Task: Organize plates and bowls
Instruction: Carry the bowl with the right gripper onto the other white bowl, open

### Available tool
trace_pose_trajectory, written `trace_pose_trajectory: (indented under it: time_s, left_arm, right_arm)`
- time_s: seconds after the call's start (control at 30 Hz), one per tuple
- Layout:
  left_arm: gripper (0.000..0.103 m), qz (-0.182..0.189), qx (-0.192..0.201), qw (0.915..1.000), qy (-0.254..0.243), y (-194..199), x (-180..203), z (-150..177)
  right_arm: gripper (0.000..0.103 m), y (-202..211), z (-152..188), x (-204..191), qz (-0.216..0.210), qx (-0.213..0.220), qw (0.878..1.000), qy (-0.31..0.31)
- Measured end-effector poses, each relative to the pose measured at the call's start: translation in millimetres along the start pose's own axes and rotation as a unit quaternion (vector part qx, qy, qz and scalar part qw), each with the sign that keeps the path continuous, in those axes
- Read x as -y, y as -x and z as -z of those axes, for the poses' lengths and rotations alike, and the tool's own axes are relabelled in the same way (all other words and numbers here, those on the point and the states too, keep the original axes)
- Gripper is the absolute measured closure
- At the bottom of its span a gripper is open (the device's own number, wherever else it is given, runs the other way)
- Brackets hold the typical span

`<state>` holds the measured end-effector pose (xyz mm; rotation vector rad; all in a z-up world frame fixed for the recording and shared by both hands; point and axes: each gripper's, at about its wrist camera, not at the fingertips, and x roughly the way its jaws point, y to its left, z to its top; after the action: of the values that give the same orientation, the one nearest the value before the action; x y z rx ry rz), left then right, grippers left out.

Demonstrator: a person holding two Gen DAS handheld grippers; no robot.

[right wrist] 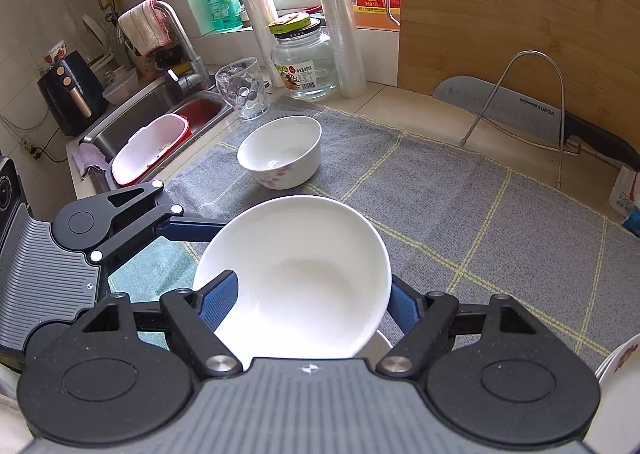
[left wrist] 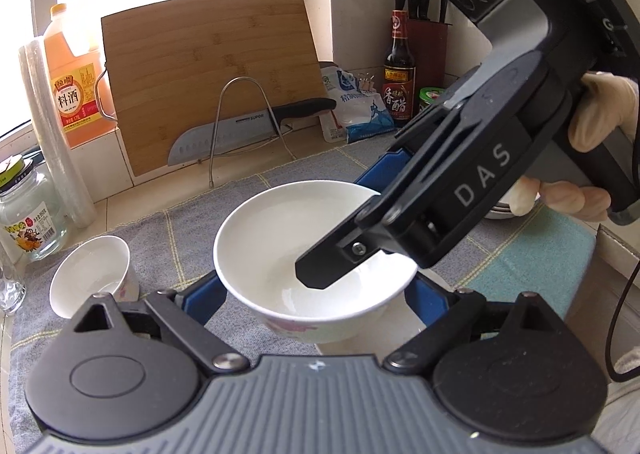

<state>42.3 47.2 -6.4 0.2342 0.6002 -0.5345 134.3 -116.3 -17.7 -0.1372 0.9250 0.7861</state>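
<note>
A large white bowl (left wrist: 288,254) with a pink flower print sits above a grey checked mat (left wrist: 192,213). My left gripper (left wrist: 312,294) has its blue fingers on both sides of the bowl, shut on it. My right gripper (left wrist: 332,270) reaches in from the right, one finger inside the bowl and one outside, pinching its rim. In the right wrist view the same bowl (right wrist: 296,278) fills the space between the right gripper (right wrist: 308,302) fingers. A smaller white bowl (left wrist: 94,274) stands on the mat to the left; it also shows in the right wrist view (right wrist: 280,151).
A bamboo cutting board (left wrist: 208,69) and a knife (left wrist: 248,125) on a wire rack stand at the back. Bottles (left wrist: 76,81), a glass jar (left wrist: 28,209), a glass cup (right wrist: 242,87) and film rolls line the wall. The sink (right wrist: 160,117) lies left. Stacked dishes (right wrist: 620,374) sit at right.
</note>
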Motion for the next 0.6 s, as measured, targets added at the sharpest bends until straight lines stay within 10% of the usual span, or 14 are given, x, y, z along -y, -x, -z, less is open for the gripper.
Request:
trace_pose_trajectory:
  time_s: [0.6]
  left_arm:
    - [0.008,0.057,-0.037,0.9976,-0.011,-10.8,19.7,10.8]
  right_arm:
    - [0.020,12.4,40.4,6.8,0.010,-0.011,0.999,-0.048]
